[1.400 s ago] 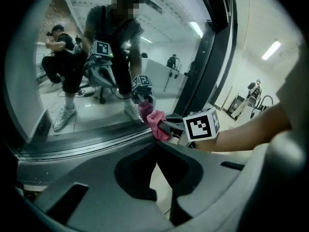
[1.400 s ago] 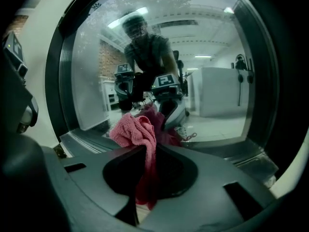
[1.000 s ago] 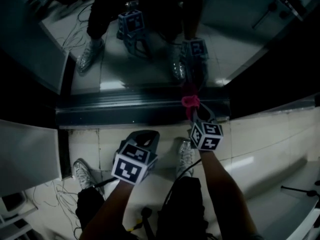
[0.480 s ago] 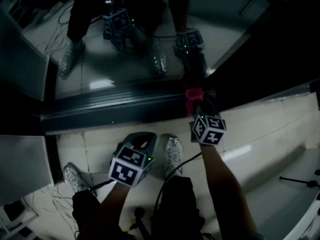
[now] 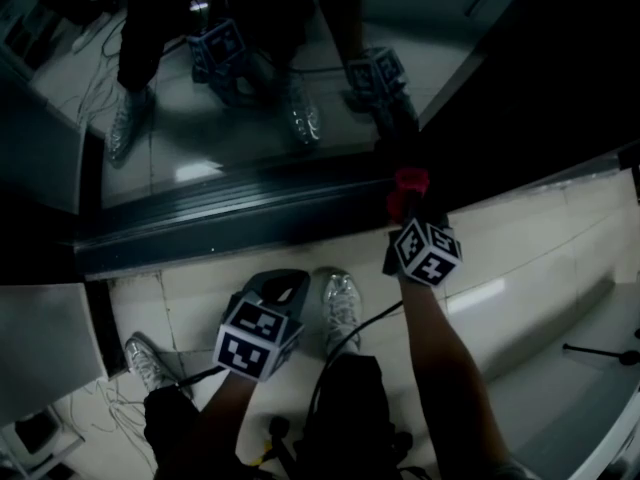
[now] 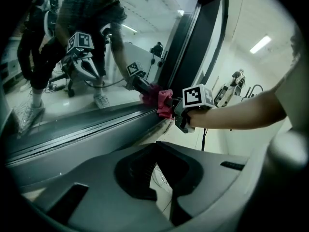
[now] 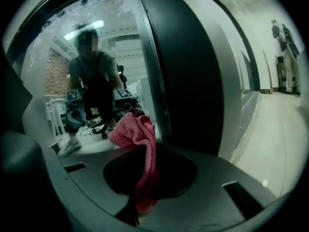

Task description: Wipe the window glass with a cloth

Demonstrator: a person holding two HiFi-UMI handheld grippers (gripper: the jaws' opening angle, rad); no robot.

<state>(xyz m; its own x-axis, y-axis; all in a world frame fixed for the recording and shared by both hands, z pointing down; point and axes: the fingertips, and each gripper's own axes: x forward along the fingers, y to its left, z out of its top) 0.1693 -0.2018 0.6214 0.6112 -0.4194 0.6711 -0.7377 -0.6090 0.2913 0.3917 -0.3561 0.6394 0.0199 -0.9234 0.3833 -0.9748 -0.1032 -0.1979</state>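
Far left in the head view: thin cables [image 5: 105, 408] strewn over the tiled floor [image 5: 530, 258], beside a pale grey panel [image 5: 45, 343]. Next, a silver shoe [image 5: 143, 360].

Then the left gripper [image 5: 284, 282], low over the floor and well apart from the window glass [image 5: 240, 88]. Fingers closed together with nothing held; only a thin slit of floor between them in the left gripper view. Just right of it, a second shoe [image 5: 340, 306] and a black cable [image 5: 365, 328] trailing back toward the body.

Across the middle, between floor and glass: a dark, stepped sill rail [image 5: 220, 218]. Above it, mirrored in the pane, legs, shoes and both marker cubes.

Further right, the right gripper [image 5: 407, 211], stretched over the sill rail, fingers clamped on the pink cloth [image 5: 410, 181]. Bunched at the fingertips and pressed to the bottom edge of the glass, meeting its own reflection there. In the right gripper view, a tail of it hanging down between the fingers.

Directly right of the cloth, a broad black frame post [image 7: 193, 76] closing off the pane on that side. Beyond it, pale floor, a thin black rod [image 5: 600, 353] near the right edge, and a distant person [image 7: 282, 35] standing down the corridor.
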